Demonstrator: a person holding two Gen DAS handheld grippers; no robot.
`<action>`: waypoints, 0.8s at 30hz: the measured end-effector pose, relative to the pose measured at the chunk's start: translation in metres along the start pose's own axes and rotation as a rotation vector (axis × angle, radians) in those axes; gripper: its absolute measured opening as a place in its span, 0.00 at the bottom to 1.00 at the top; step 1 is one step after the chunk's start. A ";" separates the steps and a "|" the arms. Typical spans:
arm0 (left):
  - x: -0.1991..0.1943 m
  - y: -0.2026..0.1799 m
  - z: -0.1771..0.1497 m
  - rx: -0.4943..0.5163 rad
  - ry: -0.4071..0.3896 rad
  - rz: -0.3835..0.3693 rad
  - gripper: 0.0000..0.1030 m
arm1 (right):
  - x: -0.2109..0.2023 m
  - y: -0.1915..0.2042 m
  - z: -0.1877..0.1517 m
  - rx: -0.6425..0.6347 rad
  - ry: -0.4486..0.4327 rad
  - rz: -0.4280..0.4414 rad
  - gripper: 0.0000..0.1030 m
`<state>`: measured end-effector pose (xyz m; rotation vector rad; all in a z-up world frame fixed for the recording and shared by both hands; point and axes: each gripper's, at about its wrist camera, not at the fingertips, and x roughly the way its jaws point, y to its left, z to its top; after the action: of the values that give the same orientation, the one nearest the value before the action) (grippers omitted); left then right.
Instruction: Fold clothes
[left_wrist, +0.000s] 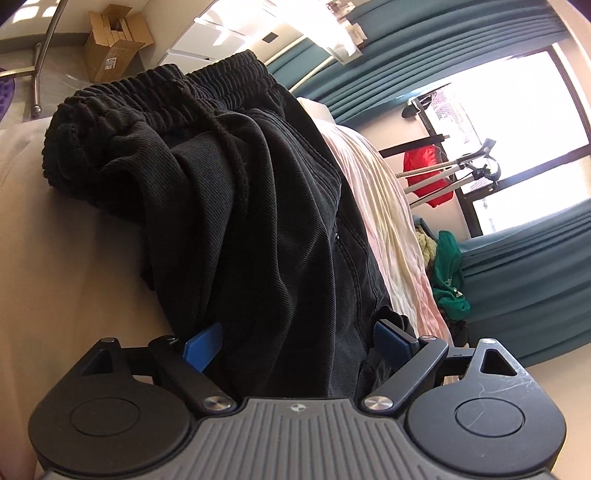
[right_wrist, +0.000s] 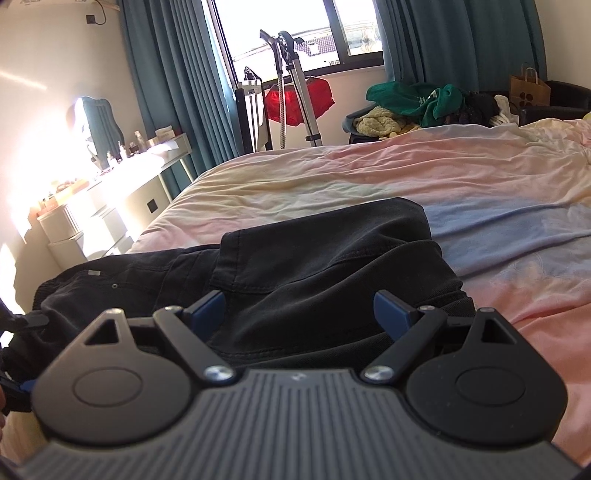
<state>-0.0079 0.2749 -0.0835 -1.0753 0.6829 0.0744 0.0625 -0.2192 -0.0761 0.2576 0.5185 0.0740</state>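
Black trousers (right_wrist: 314, 258) with a ribbed elastic waistband (left_wrist: 155, 96) and drawstring lie folded over on the pastel bed sheet (right_wrist: 461, 173). My left gripper (left_wrist: 299, 343) is open, its blue pads (left_wrist: 203, 345) spread either side of a bunched fold of the trousers, which fills the gap between them. My right gripper (right_wrist: 299, 310) is open just above the near edge of the trousers, with the cloth lying below and between its blue pads (right_wrist: 391, 310). The left camera view is rolled sideways.
A pile of green and yellow clothes (right_wrist: 410, 103) sits beyond the bed's far edge. A red garment (right_wrist: 299, 98) hangs on a stand by the window. A white desk (right_wrist: 110, 184) stands left of the bed. A cardboard box (left_wrist: 114, 40) lies on the floor.
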 end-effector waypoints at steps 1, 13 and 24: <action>-0.005 0.006 0.001 -0.036 -0.024 -0.005 0.83 | 0.001 -0.001 0.000 0.002 0.005 -0.005 0.86; 0.008 0.027 0.037 -0.114 -0.159 0.146 0.80 | 0.024 -0.006 -0.002 -0.025 0.041 -0.057 0.86; 0.028 -0.009 0.064 0.103 -0.320 0.232 0.35 | 0.062 0.004 -0.029 -0.119 0.149 -0.066 0.89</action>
<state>0.0482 0.3156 -0.0732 -0.8574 0.5126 0.3988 0.1022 -0.2000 -0.1289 0.1191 0.6675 0.0602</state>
